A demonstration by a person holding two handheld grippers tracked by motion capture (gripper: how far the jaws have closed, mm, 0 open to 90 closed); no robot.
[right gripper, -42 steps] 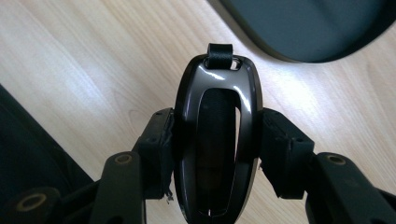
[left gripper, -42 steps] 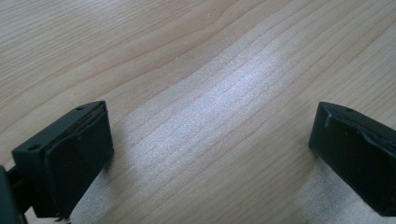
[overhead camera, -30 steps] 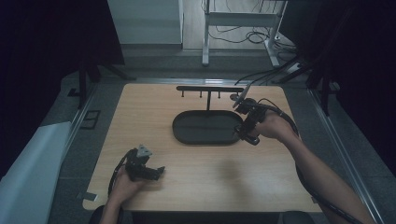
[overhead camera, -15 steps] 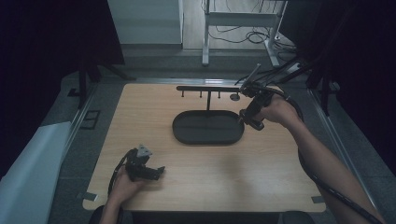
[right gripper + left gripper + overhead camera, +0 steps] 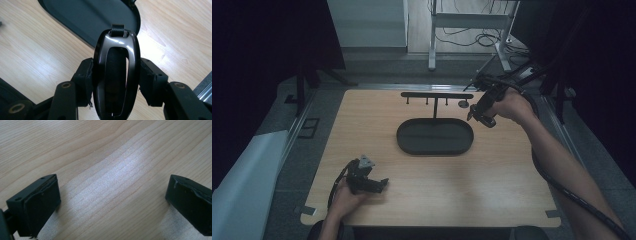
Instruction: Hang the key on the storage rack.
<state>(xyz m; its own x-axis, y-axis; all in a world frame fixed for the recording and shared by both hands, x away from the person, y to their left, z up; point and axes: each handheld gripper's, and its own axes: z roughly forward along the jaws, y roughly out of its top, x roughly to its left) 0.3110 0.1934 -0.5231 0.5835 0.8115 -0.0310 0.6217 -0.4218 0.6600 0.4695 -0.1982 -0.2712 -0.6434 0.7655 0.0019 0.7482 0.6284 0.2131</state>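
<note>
Two jaws of right hand-held gripper (image 5: 116, 82) tight against glossy black key fob (image 5: 116, 75).

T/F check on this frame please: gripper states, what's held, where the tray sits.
1. The right gripper is shut on a glossy dark key fob. True.
2. The left gripper holds a key fob. False: its jaws stand wide apart over bare wooden table, nothing between them.
3. The oval black tray lies at the table's middle, in front of the hook rack. True.
4. The tray holds several objects. False: it looks empty.
5. The left gripper is near the table's front edge. True.
</note>
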